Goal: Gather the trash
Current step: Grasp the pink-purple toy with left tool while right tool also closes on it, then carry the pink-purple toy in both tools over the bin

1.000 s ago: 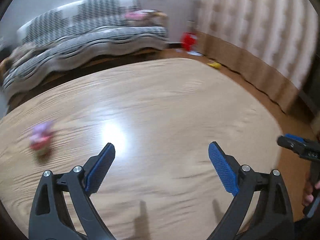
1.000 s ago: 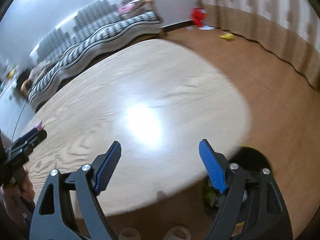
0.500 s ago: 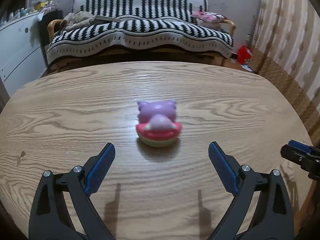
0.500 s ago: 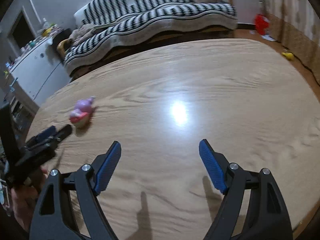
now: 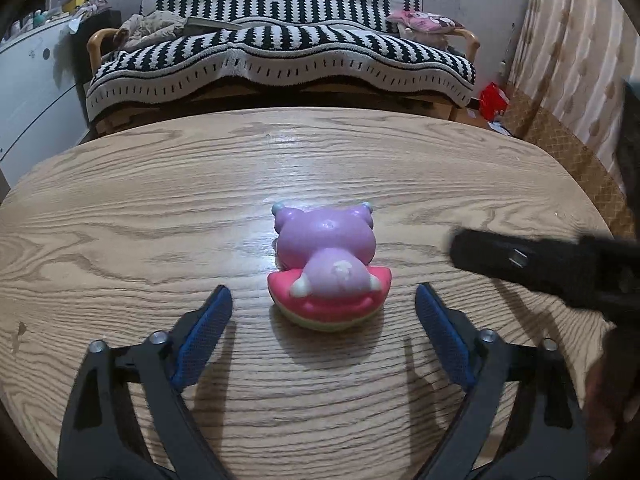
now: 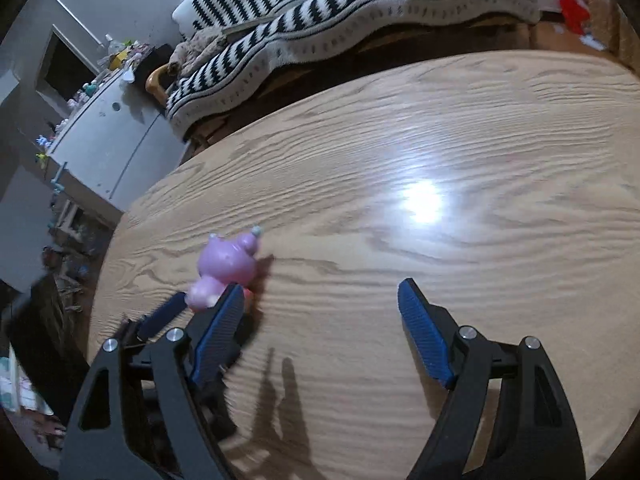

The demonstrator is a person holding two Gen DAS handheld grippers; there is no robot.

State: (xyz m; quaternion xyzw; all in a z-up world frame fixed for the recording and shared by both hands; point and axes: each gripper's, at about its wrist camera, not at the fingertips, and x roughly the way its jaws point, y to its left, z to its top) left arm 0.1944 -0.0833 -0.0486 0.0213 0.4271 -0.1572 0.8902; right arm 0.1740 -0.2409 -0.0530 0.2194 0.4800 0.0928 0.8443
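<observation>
The left gripper [image 5: 323,307], jaws just narrowing yet clear, frames the purple squishy toy [image 5: 328,268]; the released right gripper [image 6: 320,304] crowds close, risking collision.

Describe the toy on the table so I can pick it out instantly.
On the oval wooden table in front of the striped sofa, just ahead of the left hand-held gripper, sits a squishy toy. It's a purple animal on a pink watermelon slice, the table's only item.
</observation>
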